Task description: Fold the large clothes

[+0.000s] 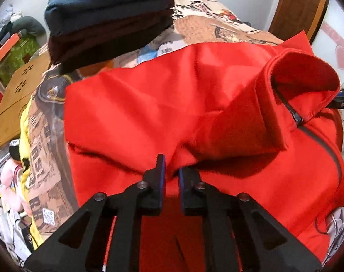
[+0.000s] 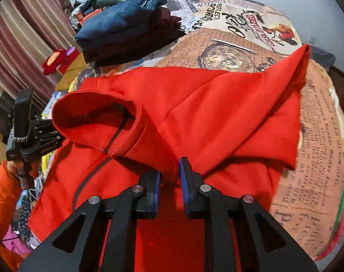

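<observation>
- Jacket (image 1: 149, 117), red, lies across the bed (image 2: 308, 181), collar between both grippers.
- Left gripper (image 1: 172, 176) pinches a fold of red cloth.
- Right gripper (image 2: 170, 176) likewise, jaws nearly closed.

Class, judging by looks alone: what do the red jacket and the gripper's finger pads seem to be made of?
Red jacket: probably soft matte fleece; fuzzy nap inside the collar, limp folds.
Right gripper finger pads: blue, apparently rubber or soft plastic; fine ridges show.
</observation>
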Available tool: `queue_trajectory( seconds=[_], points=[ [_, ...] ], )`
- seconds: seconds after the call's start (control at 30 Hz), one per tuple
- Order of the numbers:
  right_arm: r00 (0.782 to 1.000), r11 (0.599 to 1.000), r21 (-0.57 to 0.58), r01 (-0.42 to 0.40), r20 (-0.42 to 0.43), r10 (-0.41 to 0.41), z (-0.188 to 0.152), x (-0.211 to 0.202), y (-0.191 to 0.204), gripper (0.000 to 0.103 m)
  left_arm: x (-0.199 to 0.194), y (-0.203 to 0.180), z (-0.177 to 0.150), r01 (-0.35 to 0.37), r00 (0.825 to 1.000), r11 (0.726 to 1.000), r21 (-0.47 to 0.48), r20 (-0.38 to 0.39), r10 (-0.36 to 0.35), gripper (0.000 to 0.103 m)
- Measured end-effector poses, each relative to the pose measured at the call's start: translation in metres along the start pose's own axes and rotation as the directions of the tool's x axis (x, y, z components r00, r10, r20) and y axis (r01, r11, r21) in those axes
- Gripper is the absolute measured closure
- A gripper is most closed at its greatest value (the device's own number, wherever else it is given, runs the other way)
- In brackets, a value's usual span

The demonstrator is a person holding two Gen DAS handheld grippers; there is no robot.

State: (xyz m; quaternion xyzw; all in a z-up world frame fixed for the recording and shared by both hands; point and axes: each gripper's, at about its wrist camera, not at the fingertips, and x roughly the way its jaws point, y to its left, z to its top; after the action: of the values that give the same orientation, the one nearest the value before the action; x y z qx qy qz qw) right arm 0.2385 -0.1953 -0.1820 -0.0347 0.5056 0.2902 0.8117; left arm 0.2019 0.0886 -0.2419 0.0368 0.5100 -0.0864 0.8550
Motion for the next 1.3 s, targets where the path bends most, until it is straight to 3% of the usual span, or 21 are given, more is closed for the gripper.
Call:
queue_trajectory(
  seconds=[0.07,0.13,0.2,0.27,0.4,0.5,0.63,0.83,0.97,1.1,1.2,1.27,1.3],
  points=[
    [1.000,1.000,-0.011,0.007,0.000,-0.007,-0.001,-0.007,-0.001,0.087,-0.005,0.006,-0.003,-0.022,1.000,1.000,-0.011,-0.005,0.022,0.074],
    [1.000,1.000,-0.017,0.019,0.015,-0.018,-0.001,-0.016,-0.003,0.087,-0.014,0.014,-0.006,-0.058,0.998,0.998,-0.032,0.009,0.058,0.038],
    [0.998,0.999,-0.010,0.039,0.040,-0.039,0.002,-0.027,-0.008,0.085,-0.024,0.027,-0.007,-0.102,0.993,0.992,-0.076,0.044,0.106,0.027],
    [0.996,0.999,0.014,0.046,0.075,-0.047,0.003,-0.037,-0.012,0.080,-0.034,0.045,-0.006,-0.109,0.991,0.984,-0.140,0.066,0.119,0.026],
    [0.986,0.991,0.122,0.052,0.152,-0.071,0.011,-0.053,-0.034,0.050,-0.042,0.086,0.002,-0.091,0.988,0.952,-0.294,0.089,0.122,0.024],
    [0.982,0.977,0.207,0.047,0.172,-0.083,0.019,-0.056,-0.052,0.048,-0.039,0.112,0.006,-0.058,0.990,0.917,-0.394,0.094,0.102,0.024],
    [0.980,0.946,0.324,0.017,0.181,-0.079,0.025,-0.050,-0.080,0.048,-0.017,0.142,0.006,0.055,0.995,0.860,-0.508,0.098,-0.005,0.024],
    [0.991,0.894,0.449,0.000,0.122,-0.061,0.024,-0.020,-0.115,0.048,0.029,0.162,-0.004,0.130,0.991,0.783,-0.608,0.064,-0.115,0.024],
    [0.990,0.872,0.488,-0.037,0.137,-0.035,0.026,-0.008,-0.126,0.048,0.037,0.160,-0.003,0.141,0.990,0.778,-0.613,0.079,-0.117,0.019],
    [0.984,0.855,0.502,-0.130,0.170,0.050,0.031,-0.001,-0.131,0.037,0.037,0.153,-0.001,0.192,0.981,0.788,-0.585,0.115,-0.154,0.014],
    [0.982,0.853,0.501,-0.150,0.177,0.069,0.035,0.004,-0.130,0.037,0.035,0.147,0.002,0.269,0.963,0.776,-0.570,0.148,-0.225,0.015],
    [0.983,0.859,0.492,-0.141,0.173,0.062,0.037,0.007,-0.126,0.037,0.036,0.139,0.005,0.320,0.947,0.765,-0.559,0.161,-0.279,0.022],
    [0.983,0.865,0.483,-0.138,0.172,0.061,0.038,0.007,-0.124,0.040,0.037,0.137,0.006,0.320,0.947,0.769,-0.553,0.152,-0.284,0.030]
  ],
)
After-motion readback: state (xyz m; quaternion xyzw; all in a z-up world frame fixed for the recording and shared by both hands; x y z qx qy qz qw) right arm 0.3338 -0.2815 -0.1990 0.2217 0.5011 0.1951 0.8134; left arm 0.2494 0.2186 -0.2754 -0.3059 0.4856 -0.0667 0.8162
